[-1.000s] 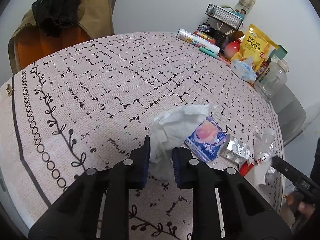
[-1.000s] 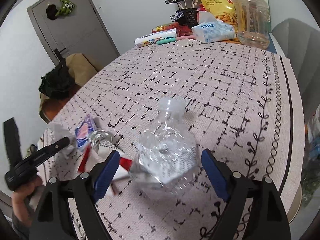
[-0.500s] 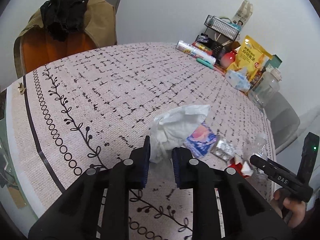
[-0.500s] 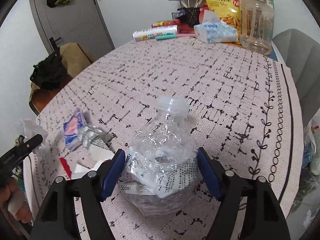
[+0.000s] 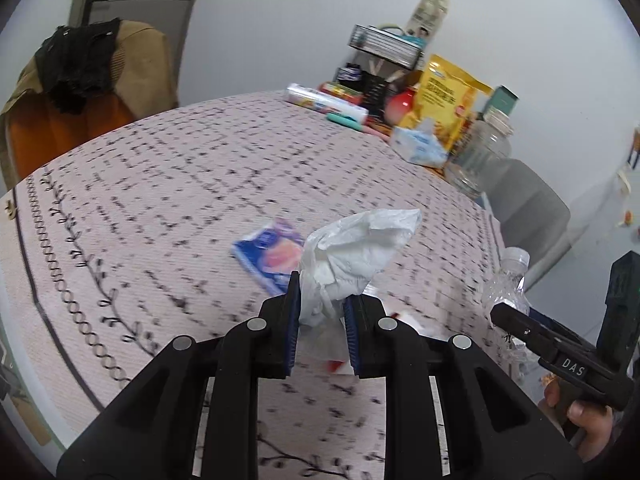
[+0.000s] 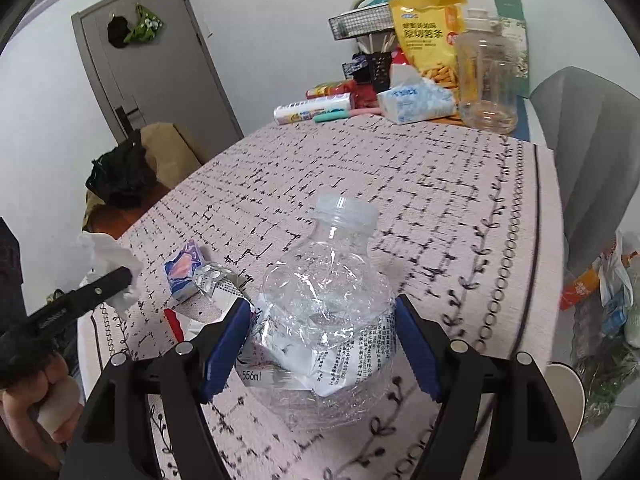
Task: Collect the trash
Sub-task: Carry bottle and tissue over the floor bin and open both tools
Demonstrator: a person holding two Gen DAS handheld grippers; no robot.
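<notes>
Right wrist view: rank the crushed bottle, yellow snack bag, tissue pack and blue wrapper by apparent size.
1. crushed bottle, inflated by nearness
2. yellow snack bag
3. tissue pack
4. blue wrapper

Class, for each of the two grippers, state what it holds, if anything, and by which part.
The left gripper pinches the crumpled white tissue by its lower end. The right gripper clamps the crushed clear plastic bottle across its labelled body.
</notes>
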